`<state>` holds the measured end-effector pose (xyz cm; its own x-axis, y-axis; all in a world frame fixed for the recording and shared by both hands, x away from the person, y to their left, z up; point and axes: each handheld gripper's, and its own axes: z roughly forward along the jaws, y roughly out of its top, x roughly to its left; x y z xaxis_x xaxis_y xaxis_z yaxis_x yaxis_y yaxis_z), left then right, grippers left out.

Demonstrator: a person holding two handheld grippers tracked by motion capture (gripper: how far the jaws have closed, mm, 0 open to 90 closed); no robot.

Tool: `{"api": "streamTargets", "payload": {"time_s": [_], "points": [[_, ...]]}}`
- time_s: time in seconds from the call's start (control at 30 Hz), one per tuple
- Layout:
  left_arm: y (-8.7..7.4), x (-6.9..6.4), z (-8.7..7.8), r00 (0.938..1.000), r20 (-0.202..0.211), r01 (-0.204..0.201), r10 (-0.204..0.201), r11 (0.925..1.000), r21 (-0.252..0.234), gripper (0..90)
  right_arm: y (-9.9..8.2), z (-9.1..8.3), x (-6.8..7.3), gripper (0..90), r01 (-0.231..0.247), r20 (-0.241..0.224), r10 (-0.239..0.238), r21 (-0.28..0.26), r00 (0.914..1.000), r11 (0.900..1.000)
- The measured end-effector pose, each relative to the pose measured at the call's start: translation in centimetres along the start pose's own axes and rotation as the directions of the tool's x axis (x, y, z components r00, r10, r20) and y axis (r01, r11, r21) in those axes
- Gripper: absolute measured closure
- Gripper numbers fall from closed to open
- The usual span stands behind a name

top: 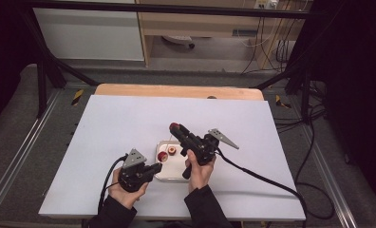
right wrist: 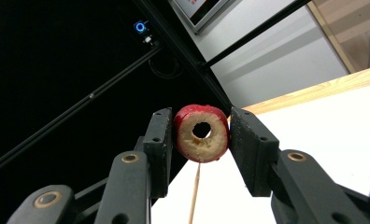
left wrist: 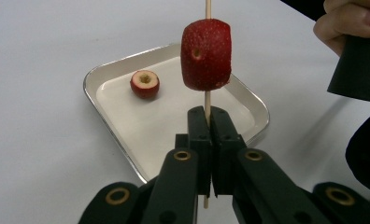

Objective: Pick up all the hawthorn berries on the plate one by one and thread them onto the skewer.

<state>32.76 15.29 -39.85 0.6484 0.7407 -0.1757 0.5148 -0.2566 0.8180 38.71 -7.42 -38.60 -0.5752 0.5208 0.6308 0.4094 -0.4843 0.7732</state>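
My left gripper is shut on a thin wooden skewer that stands upright, with a cored red fruit threaded on it above the jaws. In the high view that left gripper sits at the near left of a small metal tray. One more cored red fruit lies in the tray. My right gripper is shut on a third cored red fruit, hole facing the camera, and the skewer tip points up just below it. From above, the right gripper hangs over the tray's far edge.
The tray rests on a white sheet that covers a wooden table. A person's right hand grips a black handle at the top right of the left gripper view. Black frame bars and cables surround the table.
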Motion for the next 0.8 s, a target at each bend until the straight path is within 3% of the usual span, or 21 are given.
{"api": "streamTargets", "payload": {"time_s": [0.53,0.8], "points": [[0.0,0.1,0.0,1.0,-0.002,0.006,-0.006,1.0,0.004,88.4,-0.3,0.1,-0.2,61.2,0.02,0.003,-0.02,0.03,0.9998,0.9993],[-0.1,0.1,0.2,0.9996,0.0,0.028,-0.028,0.9995,0.016,88.5,-1.0,0.2,-0.3,61.3,0.035,0.009,-0.036,0.055,0.9993,0.9978]]}}
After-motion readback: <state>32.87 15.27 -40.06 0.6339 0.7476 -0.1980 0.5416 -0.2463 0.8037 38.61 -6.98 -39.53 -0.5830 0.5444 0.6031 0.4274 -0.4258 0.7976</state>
